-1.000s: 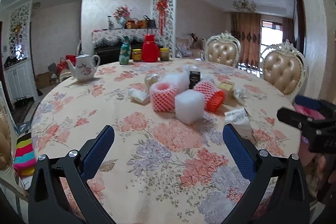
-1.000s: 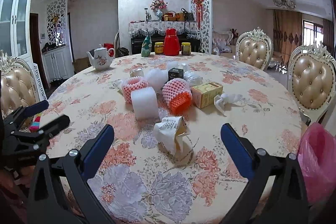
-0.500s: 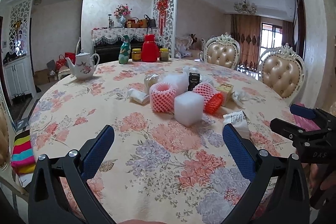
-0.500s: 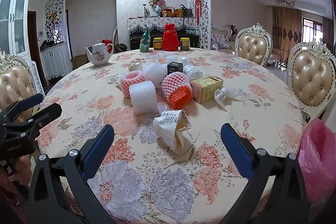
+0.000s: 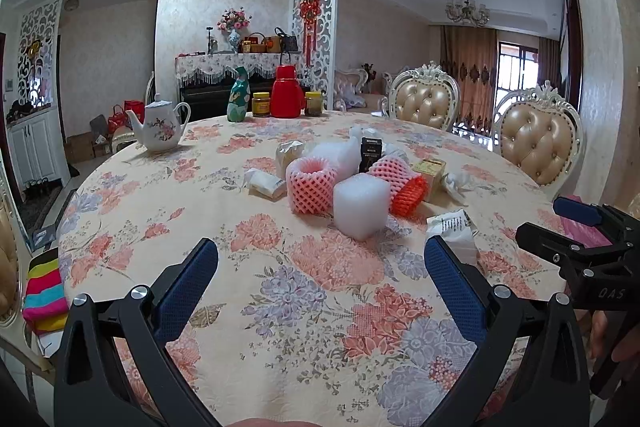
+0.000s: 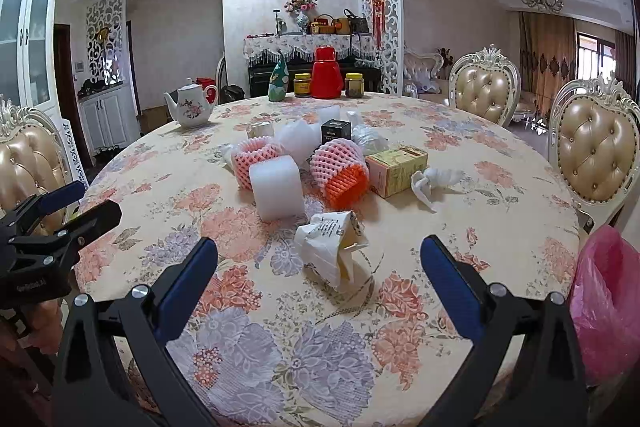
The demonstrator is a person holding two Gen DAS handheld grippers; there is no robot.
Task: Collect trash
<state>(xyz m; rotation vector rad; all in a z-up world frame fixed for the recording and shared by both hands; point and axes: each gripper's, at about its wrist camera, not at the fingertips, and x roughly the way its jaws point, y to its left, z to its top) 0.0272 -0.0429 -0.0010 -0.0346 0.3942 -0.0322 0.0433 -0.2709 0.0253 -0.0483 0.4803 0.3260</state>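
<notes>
Trash lies in a cluster mid-table: a white foam block (image 6: 276, 193), two pink foam fruit nets (image 6: 338, 167), a small yellow box (image 6: 396, 169), a black box (image 6: 336, 131), a twisted tissue (image 6: 434, 181) and a crumpled white paper wrapper (image 6: 334, 247). My right gripper (image 6: 318, 261) is open and empty, low over the table with the wrapper between and just beyond its fingertips. My left gripper (image 5: 320, 263) is open and empty over the near table edge; the foam block (image 5: 360, 205) is ahead of it. A pink plastic bag (image 6: 604, 303) hangs at the right.
A round table with a floral cloth (image 5: 224, 195) carries a teapot (image 5: 160, 127), a red thermos (image 5: 287, 95), jars and a green bottle at the far side. Padded chairs (image 6: 596, 155) stand at the right and one (image 6: 28, 167) at the left.
Both grippers have shifted slightly closer over the table; the right gripper has come nearer the crumpled wrapper. Jaws stay open and nothing has been picked up.
</notes>
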